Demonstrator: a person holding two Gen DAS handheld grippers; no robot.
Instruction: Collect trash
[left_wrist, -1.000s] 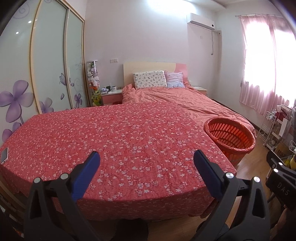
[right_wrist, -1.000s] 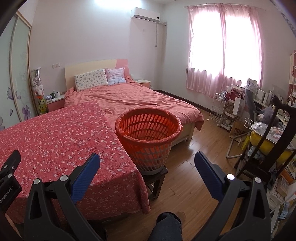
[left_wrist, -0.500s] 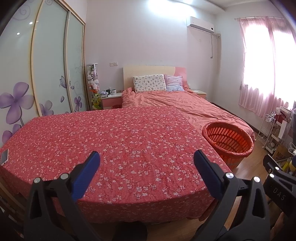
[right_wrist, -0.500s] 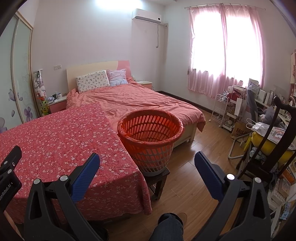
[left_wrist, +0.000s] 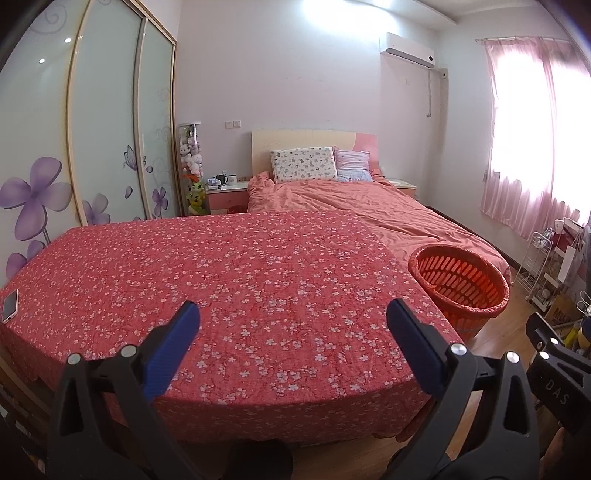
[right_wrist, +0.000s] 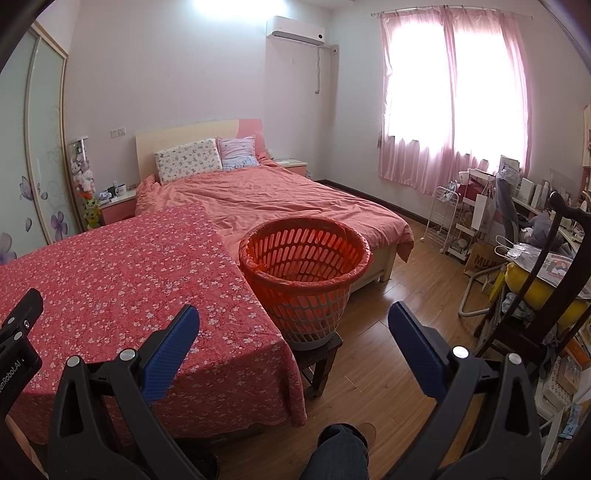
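An orange slotted basket (right_wrist: 304, 266) stands on a small dark stool beside the table's right edge; it also shows in the left wrist view (left_wrist: 460, 282). My left gripper (left_wrist: 293, 332) is open and empty, held above the near edge of the table with the red flowered cloth (left_wrist: 229, 280). My right gripper (right_wrist: 293, 332) is open and empty, held above the floor in front of the basket. I see no loose trash on the cloth.
A phone (left_wrist: 10, 305) lies at the table's left edge. A bed with an orange cover (right_wrist: 280, 199) stands behind the table. A dark chair (right_wrist: 554, 280), a white wire cart (right_wrist: 445, 218) and cluttered shelves stand at the right. A wardrobe (left_wrist: 103, 129) lines the left wall.
Both grippers have drawn back and tilted up a little, so the table and basket sit lower and farther in both views. Both jaws stay open.
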